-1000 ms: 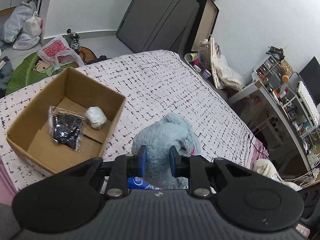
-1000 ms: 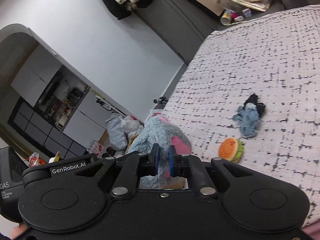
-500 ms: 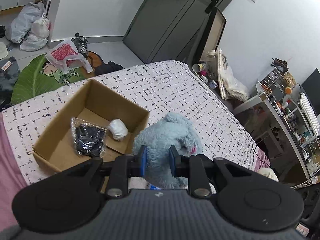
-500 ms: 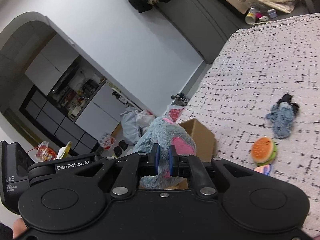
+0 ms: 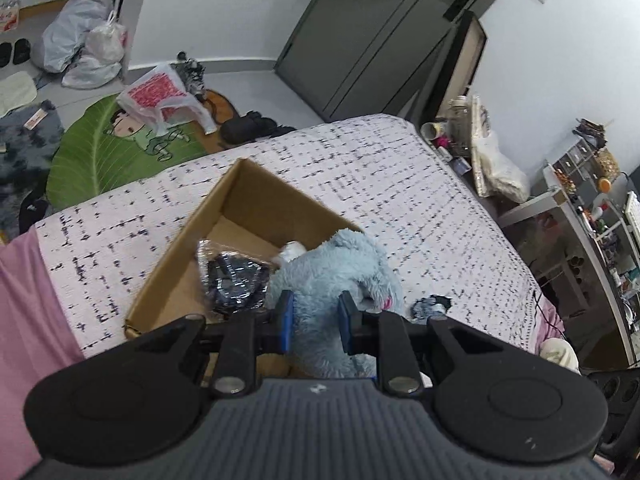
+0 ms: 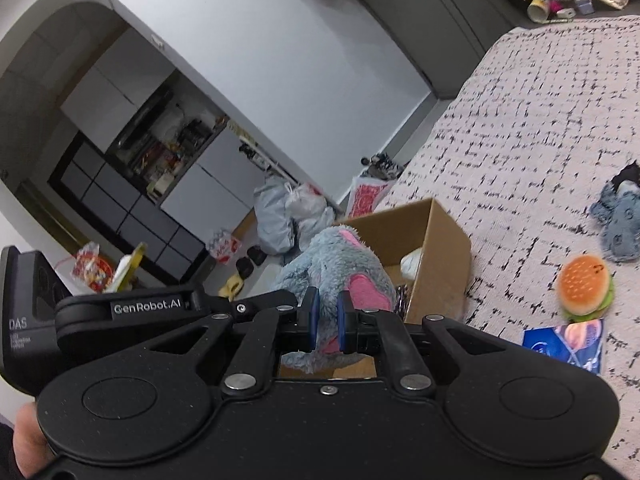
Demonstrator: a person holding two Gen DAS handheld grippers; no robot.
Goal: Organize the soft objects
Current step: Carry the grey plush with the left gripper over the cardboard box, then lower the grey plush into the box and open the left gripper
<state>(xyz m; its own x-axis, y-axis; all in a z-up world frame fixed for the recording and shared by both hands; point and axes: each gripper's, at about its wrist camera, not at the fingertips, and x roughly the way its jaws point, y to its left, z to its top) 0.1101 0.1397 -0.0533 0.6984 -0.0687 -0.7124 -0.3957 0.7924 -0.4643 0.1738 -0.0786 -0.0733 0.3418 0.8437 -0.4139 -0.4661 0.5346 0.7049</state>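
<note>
Item: blue plush toy (image 5: 332, 280), pink-eared, held aloft at the near edge of the cardboard box (image 5: 236, 200), partly over its opening. Both grippers pinch it, likely because one alone would let so floppy a body sag.

Left gripper (image 5: 316, 316): fingers part-closed, fur bulging between them.
Right gripper (image 6: 325, 316): fingers nearly together, clamping fur.

Orientation: long axis runs away from the grippers toward the box's far wall; head end appears farthest, uncertain.

In the box: wrapped black bundle (image 5: 234, 280), white ball (image 5: 292, 249).
Right of the box on the bedspread (image 6: 520, 140): burger plush (image 6: 586, 286), small blue-grey plush (image 6: 620, 226).
</note>
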